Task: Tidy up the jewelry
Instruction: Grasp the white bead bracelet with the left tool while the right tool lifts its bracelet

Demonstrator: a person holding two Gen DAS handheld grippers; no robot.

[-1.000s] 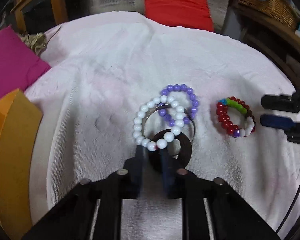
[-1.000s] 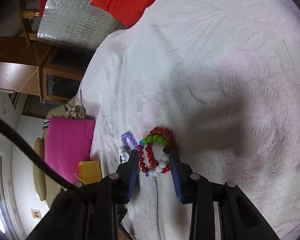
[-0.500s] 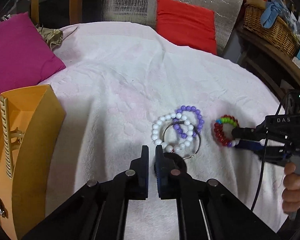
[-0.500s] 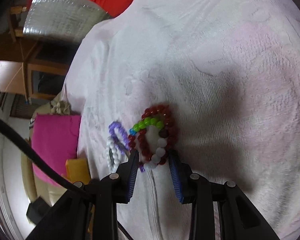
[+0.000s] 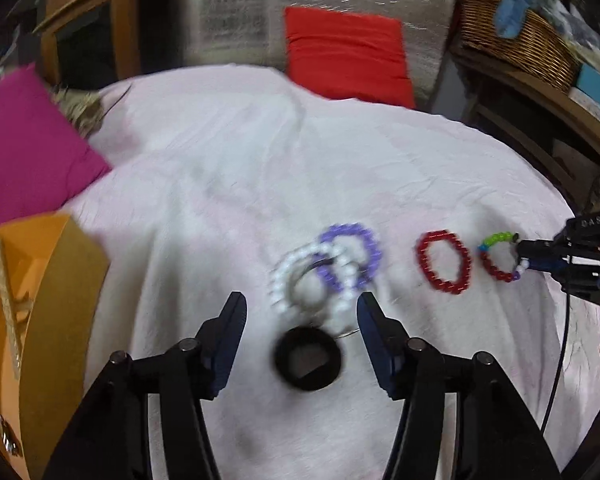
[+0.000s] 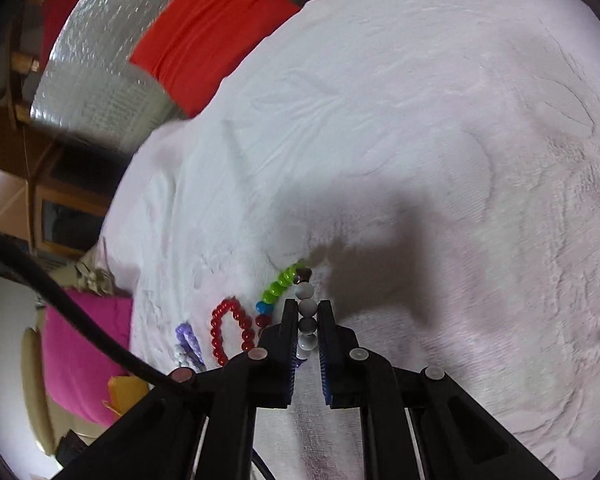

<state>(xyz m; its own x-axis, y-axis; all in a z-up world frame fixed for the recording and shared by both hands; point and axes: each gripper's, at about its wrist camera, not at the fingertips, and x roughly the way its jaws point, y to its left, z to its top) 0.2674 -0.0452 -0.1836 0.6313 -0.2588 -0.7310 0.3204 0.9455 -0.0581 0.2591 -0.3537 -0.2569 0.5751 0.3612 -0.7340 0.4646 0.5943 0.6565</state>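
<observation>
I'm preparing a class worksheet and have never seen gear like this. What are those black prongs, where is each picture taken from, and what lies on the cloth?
A person holds a two-finger gripper in each hand; each carries a camera looking along its fingers. The left gripper is opening, with nothing between its fingers, over a black ring and tangled white bracelet and purple bracelet. The right gripper is shut on the white beads of a multicolour bracelet. A red bracelet lies free on the white towel; an orange box stands left.
</observation>
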